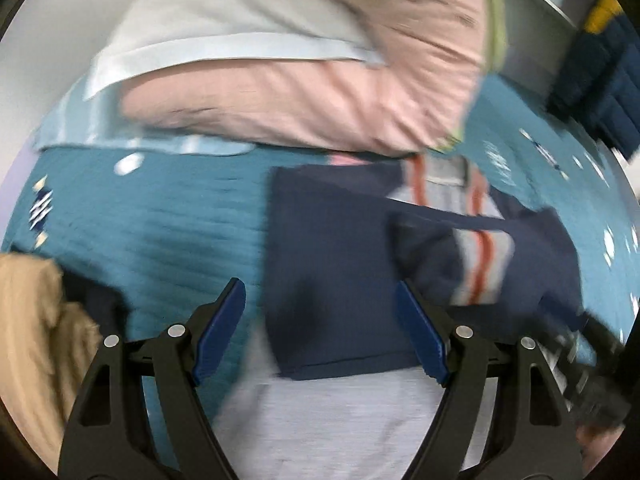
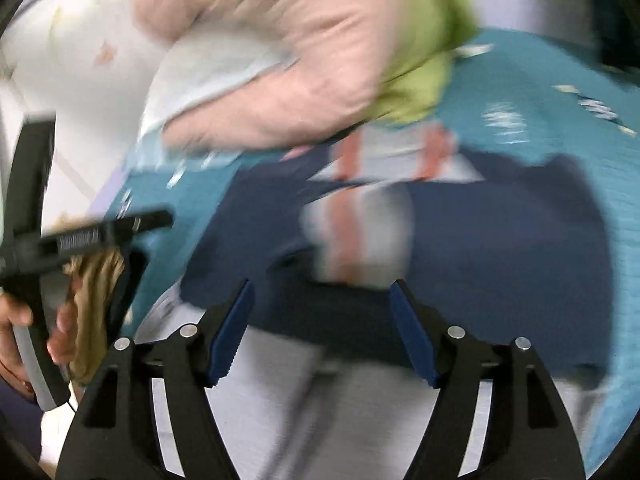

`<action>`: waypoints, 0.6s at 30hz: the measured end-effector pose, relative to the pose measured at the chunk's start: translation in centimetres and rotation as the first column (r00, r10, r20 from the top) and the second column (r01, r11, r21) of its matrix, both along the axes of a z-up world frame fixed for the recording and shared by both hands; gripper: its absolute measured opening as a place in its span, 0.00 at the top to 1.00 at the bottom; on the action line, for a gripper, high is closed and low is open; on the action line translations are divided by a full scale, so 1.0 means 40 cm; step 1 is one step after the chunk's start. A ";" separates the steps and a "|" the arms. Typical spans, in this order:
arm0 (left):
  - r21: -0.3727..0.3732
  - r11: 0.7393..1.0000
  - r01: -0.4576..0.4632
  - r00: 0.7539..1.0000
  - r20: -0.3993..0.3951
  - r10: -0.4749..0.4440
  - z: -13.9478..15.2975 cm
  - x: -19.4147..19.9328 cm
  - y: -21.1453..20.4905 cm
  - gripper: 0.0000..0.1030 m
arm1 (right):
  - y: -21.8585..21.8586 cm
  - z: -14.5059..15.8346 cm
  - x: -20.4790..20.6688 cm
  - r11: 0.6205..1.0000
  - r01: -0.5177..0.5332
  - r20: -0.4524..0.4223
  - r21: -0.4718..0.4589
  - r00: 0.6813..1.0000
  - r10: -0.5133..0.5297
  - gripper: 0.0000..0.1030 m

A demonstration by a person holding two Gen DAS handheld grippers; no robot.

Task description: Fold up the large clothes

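Observation:
A navy and grey garment with orange stripes (image 1: 336, 264) lies on the teal bedspread (image 1: 160, 232), partly folded, its grey part nearest me. It also shows in the right wrist view (image 2: 500, 248). My left gripper (image 1: 320, 328) is open and empty just above its near navy edge. My right gripper (image 2: 322, 332) is open and empty over the same garment's near edge. Both views are motion-blurred. The left gripper's body (image 2: 60, 240) shows at the left of the right wrist view, in a hand.
A pile of pink clothing (image 1: 320, 92) with a light blue piece (image 1: 224, 52) and a lime green one (image 2: 420, 60) lies behind the garment. A tan garment (image 1: 36, 328) sits at the near left. A dark blue and yellow item (image 1: 600, 60) is at the far right.

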State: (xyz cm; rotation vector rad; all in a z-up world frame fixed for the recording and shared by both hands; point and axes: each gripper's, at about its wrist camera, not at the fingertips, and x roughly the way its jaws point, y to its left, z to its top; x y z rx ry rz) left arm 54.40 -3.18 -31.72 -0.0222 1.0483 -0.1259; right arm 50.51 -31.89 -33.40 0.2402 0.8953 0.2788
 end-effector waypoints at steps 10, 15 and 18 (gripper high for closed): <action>0.105 0.968 0.228 0.974 -0.035 -0.225 -0.104 0.031 -0.365 0.24 | -0.245 -0.113 -0.003 0.986 0.151 -0.125 0.066 0.982 -0.142 0.85; 0.186 0.956 0.227 0.974 -0.072 -0.217 -0.172 0.055 -0.424 0.19 | -0.241 -0.130 -0.001 0.987 0.142 -0.124 0.070 0.983 -0.132 0.83; 0.237 0.949 0.209 0.977 -0.080 -0.196 -0.199 0.073 -0.422 0.24 | -0.245 -0.136 0.000 0.987 0.140 -0.122 0.077 0.984 -0.130 0.83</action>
